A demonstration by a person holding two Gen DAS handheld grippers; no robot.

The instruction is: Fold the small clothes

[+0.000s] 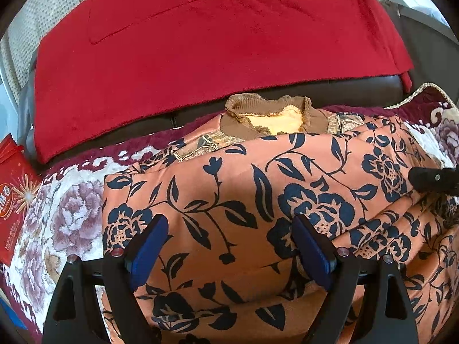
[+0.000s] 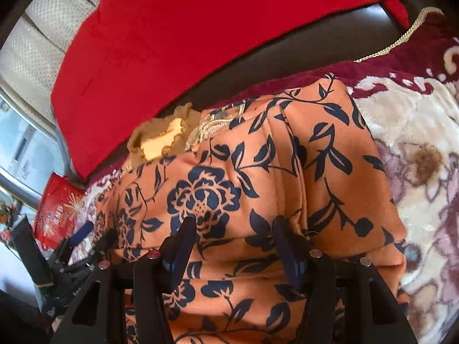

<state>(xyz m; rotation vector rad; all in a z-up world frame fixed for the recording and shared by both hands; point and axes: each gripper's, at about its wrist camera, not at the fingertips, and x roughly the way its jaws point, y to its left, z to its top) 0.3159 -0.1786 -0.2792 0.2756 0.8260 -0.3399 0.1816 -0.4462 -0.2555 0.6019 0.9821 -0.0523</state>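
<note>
Mid-fold: your left gripper (image 1: 231, 246) gapes wide, your right gripper (image 2: 235, 242) half open, both holding nothing over the floral top (image 1: 258, 200) on the blanket (image 1: 66, 215); next, pinch the hem.

The folded soft garment (image 1: 258, 189) is orange-tan, printed all over with dark navy flowers, leaves and thin curling stems. Its ribbed frilled collar (image 1: 266, 111) is golden brown, with a pale yellow lining showing inside. Under it, the plush blanket (image 1: 66, 215) is cream with mauve-purple peonies and a deep maroon border. Behind hangs a plain bright red velvety cloth (image 1: 200, 43). A glossy red packet (image 1: 14, 186) carries a gold starburst print. The left gripper (image 1: 231, 246) is black with blue pads.
</note>
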